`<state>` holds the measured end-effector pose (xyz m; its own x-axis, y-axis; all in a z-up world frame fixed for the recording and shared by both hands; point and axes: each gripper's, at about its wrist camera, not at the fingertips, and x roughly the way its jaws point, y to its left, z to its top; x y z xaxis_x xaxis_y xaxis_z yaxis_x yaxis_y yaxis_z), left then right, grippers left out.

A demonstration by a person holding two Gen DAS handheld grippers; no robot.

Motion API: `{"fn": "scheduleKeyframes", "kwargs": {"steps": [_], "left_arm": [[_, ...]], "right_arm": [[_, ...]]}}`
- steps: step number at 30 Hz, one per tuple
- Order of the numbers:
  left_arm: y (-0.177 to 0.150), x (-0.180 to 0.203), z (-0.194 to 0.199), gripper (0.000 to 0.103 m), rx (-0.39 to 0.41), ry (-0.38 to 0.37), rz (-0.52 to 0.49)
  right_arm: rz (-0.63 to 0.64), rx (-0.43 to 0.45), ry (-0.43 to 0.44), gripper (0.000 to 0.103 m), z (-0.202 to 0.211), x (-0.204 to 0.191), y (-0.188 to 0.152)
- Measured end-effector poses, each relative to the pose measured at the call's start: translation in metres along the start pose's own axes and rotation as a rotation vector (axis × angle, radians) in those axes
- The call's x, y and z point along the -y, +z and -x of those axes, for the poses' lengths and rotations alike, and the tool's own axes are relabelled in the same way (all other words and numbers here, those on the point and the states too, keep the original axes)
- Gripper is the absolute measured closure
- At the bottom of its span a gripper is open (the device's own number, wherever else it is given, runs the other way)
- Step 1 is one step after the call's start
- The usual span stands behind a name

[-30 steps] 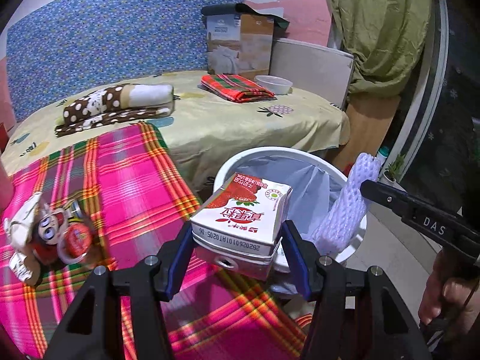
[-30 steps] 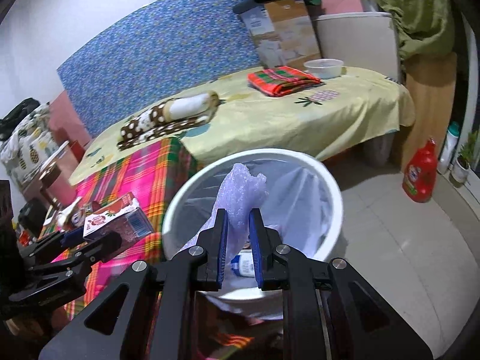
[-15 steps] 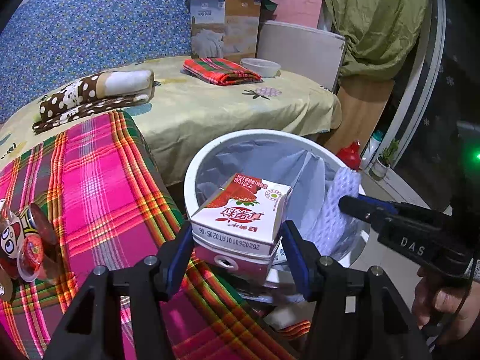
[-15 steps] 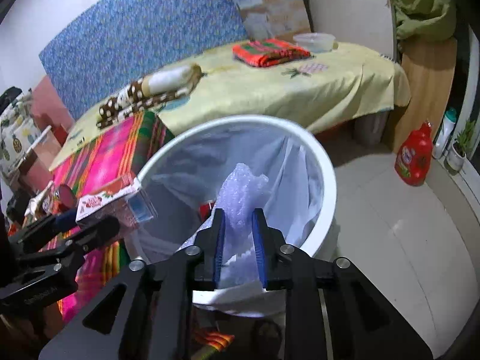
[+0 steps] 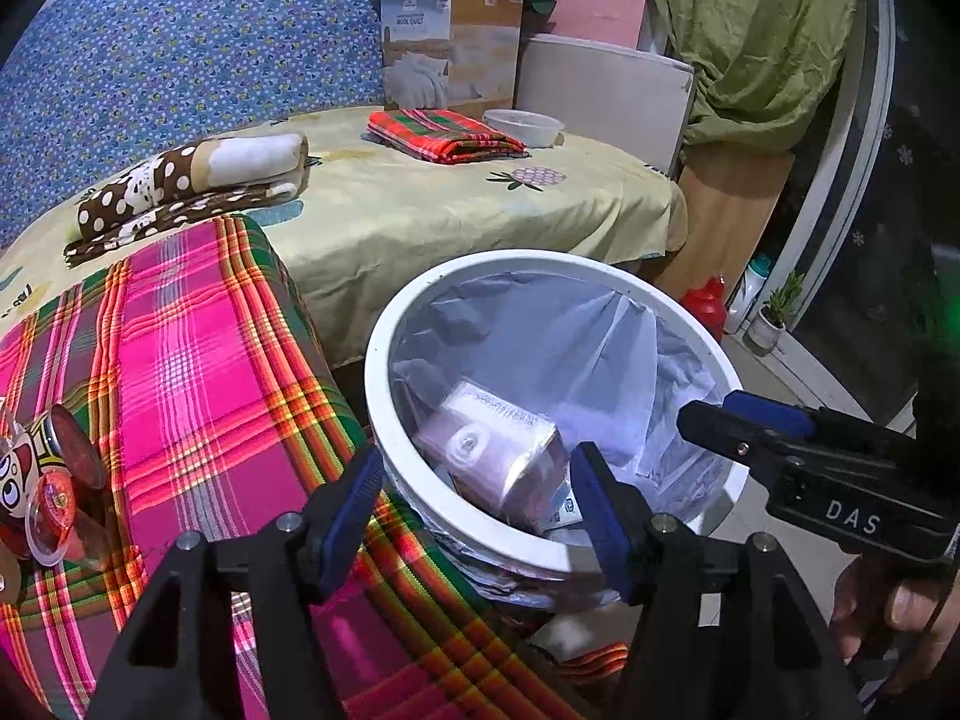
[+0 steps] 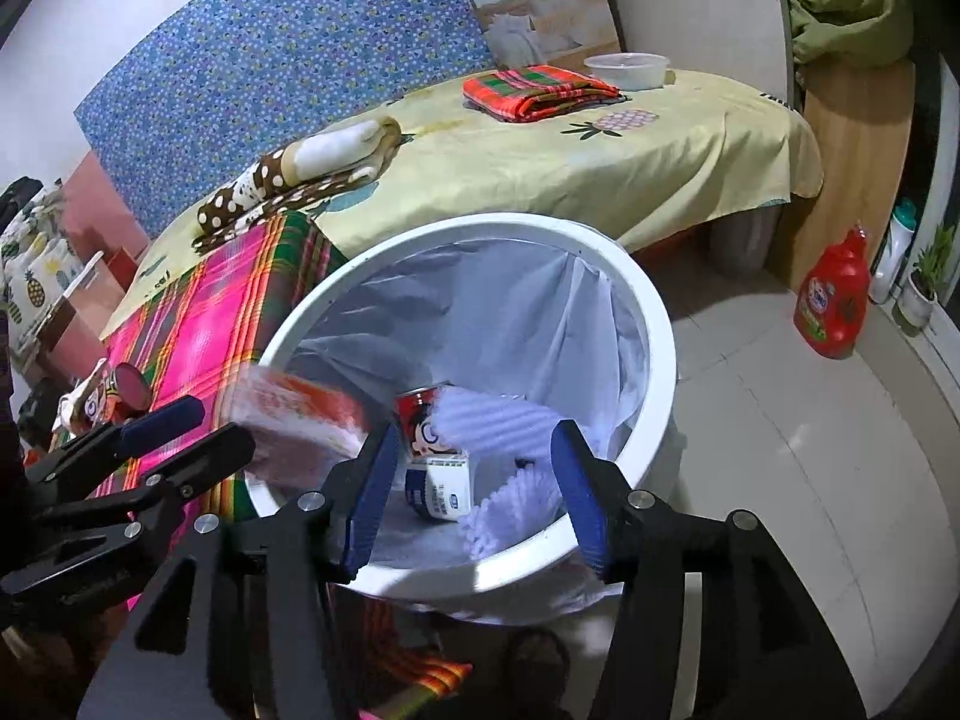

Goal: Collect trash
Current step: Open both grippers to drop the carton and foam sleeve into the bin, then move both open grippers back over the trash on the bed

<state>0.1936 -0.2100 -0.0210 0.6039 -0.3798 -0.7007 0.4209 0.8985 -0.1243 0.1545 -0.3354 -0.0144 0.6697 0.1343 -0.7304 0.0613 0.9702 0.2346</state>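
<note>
With both claws just sprung apart over the white bin [image 6: 654,324], the left gripper [image 5: 474,501] and right gripper [image 6: 474,495] hold nothing: the milk carton [image 5: 480,450] and foam fruit net [image 6: 498,420] are tumbling inside onto a can [image 6: 420,414]. Further off, on the plaid cloth [image 5: 198,360], jelly cups [image 5: 54,498] and wrappers still wait.

Bin [image 6: 654,324] mouth open from above, rim wall all round. Inside: carton [image 5: 492,456] at 9 o'clock, can [image 6: 429,426] mid, foam net [image 6: 510,420] at 3. Plaid tabletop [image 5: 198,360] edge hard against the bin at 9. Bare floor [image 6: 780,450] at 3; red jug [image 6: 831,312] at 2, well apart.
</note>
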Motion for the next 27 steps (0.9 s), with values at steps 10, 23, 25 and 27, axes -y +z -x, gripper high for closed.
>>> {"fn": "scheduleKeyframes", "kwargs": {"steps": [10,23,25,27], "left_arm": [[-0.008,-0.008,0.021,0.036,0.027,0.020,0.020],[-0.039,-0.032,0.074,0.036,0.083,0.088,0.090],[-0.045,-0.037,0.080,0.036,0.088,0.099,0.105],[-0.053,-0.044,0.087,0.036,0.094,0.114,0.123]], "right_arm": [[0.035,0.018,0.062,0.048,0.013,-0.013,-0.006],[0.119,0.035,0.183,0.048,0.032,-0.051,-0.021],[0.131,0.029,0.194,0.048,0.034,-0.057,-0.025],[0.141,0.028,0.216,0.048,0.036,-0.064,-0.029]]}}
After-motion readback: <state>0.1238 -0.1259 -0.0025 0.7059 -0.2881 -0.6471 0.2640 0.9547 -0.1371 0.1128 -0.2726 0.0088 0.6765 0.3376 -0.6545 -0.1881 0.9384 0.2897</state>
